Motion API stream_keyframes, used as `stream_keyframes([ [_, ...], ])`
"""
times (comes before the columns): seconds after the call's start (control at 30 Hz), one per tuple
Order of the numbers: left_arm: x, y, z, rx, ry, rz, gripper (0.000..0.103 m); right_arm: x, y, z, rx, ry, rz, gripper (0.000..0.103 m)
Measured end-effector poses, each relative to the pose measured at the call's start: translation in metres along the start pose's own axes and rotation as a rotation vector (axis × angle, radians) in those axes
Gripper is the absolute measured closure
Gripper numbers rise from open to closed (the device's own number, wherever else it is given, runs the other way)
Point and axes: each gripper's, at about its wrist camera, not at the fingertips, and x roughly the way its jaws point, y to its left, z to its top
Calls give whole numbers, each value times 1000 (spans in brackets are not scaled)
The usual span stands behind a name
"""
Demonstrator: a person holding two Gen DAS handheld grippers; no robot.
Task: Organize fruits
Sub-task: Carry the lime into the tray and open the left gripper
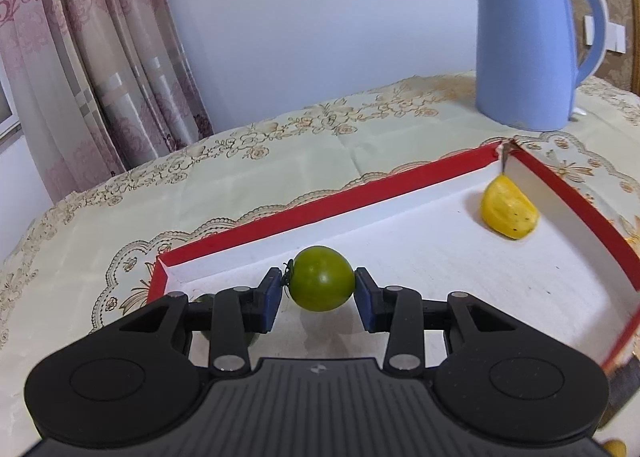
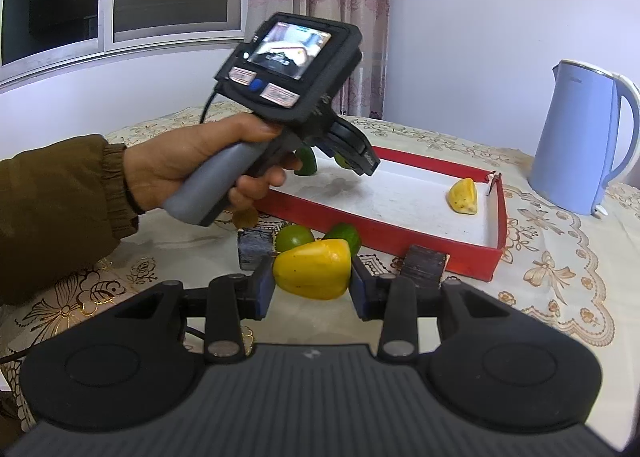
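Observation:
My left gripper (image 1: 320,291) is shut on a round green fruit (image 1: 322,278) and holds it over the near left part of the red tray (image 1: 320,203). A yellow fruit (image 1: 509,212) lies in the tray's far right corner. Another green fruit (image 1: 206,299) shows partly behind the left finger. My right gripper (image 2: 313,280) is shut on a yellow fruit (image 2: 314,273) in front of the tray (image 2: 400,235), on the table side. In the right wrist view the left gripper (image 2: 354,159) hangs over the tray's far left end. Two green fruits (image 2: 294,237) (image 2: 345,235) lie on the cloth by the tray's front wall.
A blue kettle (image 1: 526,41) stands behind the tray at the right, also in the right wrist view (image 2: 580,141). Two dark blocks (image 2: 254,251) (image 2: 425,265) sit on the flowered tablecloth (image 1: 240,177) before the tray. Curtains (image 1: 92,57) hang at the back left.

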Motion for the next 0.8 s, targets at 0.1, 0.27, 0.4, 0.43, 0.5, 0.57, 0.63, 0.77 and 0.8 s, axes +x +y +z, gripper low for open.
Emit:
stream_keyframes([
  [0.1, 8, 2, 2, -17, 19, 7, 65, 0, -1, 0, 0, 0, 0, 67],
  [0.27, 19, 2, 3, -23, 54, 24, 65, 0, 0, 0, -1, 1, -2, 67],
  [0.4, 21, 2, 2, -25, 59, 31, 63, -1, 0, 0, -1, 1, -5, 67],
  [0.43, 20, 1, 2, -22, 55, 39, 62, -1, 1, 1, -1, 1, -7, 67],
  [0.5, 19, 0, 2, -12, 52, 48, 62, -1, 1, 1, -1, 2, -7, 67],
  [0.57, 19, 0, 2, -16, 56, 42, 62, -1, 1, 1, -1, 3, -10, 67],
  [0.63, 19, 1, 2, -19, 60, 40, 61, 0, 0, 2, 6, 1, -10, 67],
  [0.77, 14, 3, 4, -26, 43, 57, 43, 0, -1, 5, 9, -3, -12, 67],
  [0.8, 12, 3, 4, -28, 36, 58, 41, 0, -2, 5, 9, -4, -14, 67],
])
